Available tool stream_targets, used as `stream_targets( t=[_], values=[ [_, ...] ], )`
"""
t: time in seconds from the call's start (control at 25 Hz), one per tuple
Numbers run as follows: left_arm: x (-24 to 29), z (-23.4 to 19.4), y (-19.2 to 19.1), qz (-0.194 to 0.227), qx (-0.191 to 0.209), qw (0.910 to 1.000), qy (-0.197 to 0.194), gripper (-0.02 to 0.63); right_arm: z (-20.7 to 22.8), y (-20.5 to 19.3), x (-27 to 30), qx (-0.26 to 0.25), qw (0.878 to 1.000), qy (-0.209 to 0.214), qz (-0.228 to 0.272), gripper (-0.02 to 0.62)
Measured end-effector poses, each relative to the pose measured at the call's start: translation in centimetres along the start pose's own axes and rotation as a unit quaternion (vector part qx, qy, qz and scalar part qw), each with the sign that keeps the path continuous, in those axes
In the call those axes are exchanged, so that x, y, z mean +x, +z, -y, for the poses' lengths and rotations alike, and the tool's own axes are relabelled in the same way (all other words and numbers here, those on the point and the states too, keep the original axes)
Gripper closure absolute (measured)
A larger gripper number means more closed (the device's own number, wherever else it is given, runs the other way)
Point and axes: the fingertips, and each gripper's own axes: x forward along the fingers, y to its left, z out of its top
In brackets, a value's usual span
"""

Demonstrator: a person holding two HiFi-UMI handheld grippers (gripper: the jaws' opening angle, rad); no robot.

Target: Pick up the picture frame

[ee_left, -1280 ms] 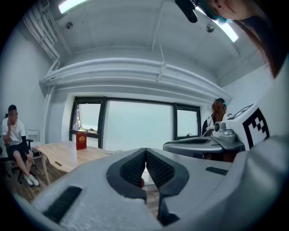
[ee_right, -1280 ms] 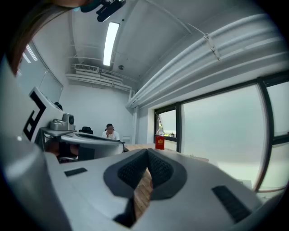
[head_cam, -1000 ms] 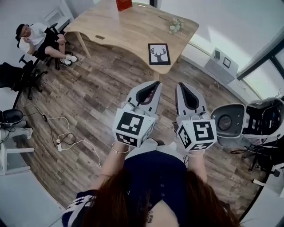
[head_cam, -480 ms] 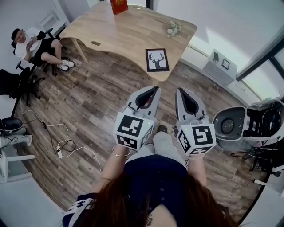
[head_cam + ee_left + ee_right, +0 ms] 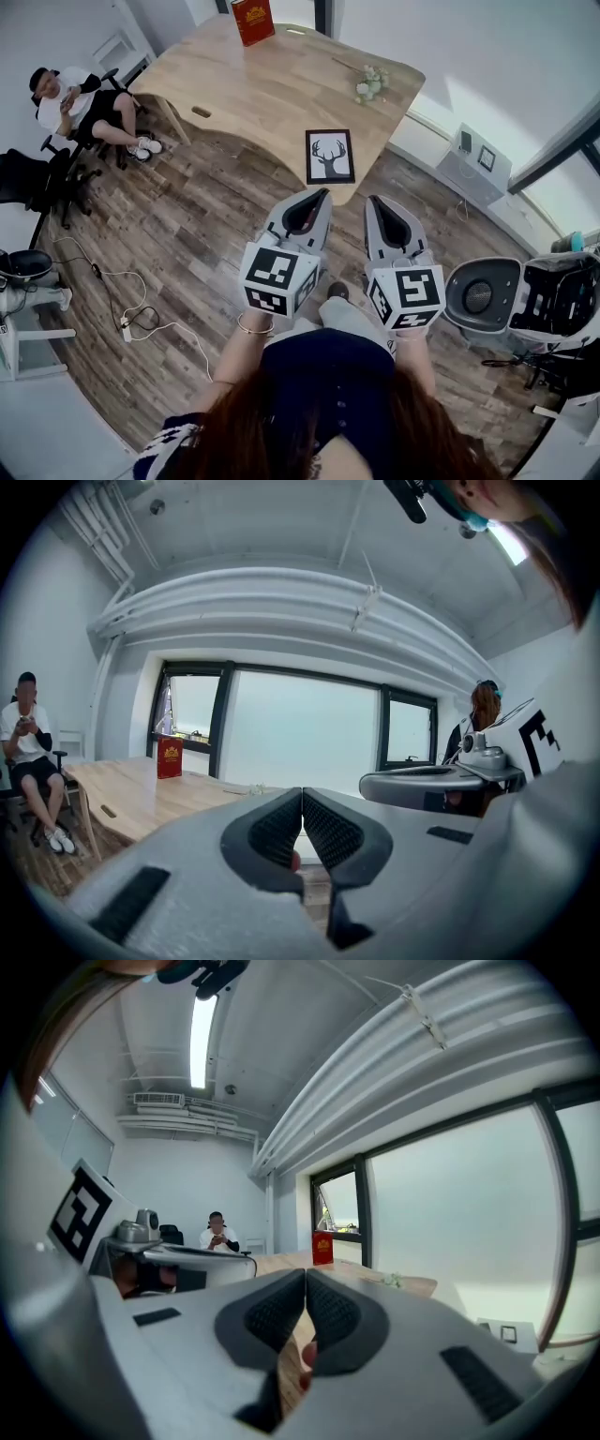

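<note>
- Looming nearer than a second ago: the table (image 5: pixel 272 84).
- Left gripper (image 5: pixel 324 194) and right gripper (image 5: pixel 369 201), jaws together and empty, hang just short of the table's near edge.
- Picture frame (image 5: pixel 330 156) lies flat on that edge, untouched; the approach seems nearly done.

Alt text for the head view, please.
From above, a person points the shut left gripper and right gripper toward a deer picture frame at the near edge of a wooden table. A red book stands at its far end; another person sits at left.
</note>
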Motion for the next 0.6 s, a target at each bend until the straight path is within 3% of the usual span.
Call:
stream_targets(
  t=[0.44,0.6],
  values=[
    [7.9,-3.8,-2.0,-0.028,-0.004,0.9979,0.057,0.580,5.4,-1.4,6.8,-0.013,0.998,0.053,-0.041,0.569],
    [9.5,-4.8,-3.3,-0.040,-0.025,0.9968,0.065,0.579,6.6,-2.5,8.7,-0.010,0.996,0.062,-0.056,0.568]
  ],
)
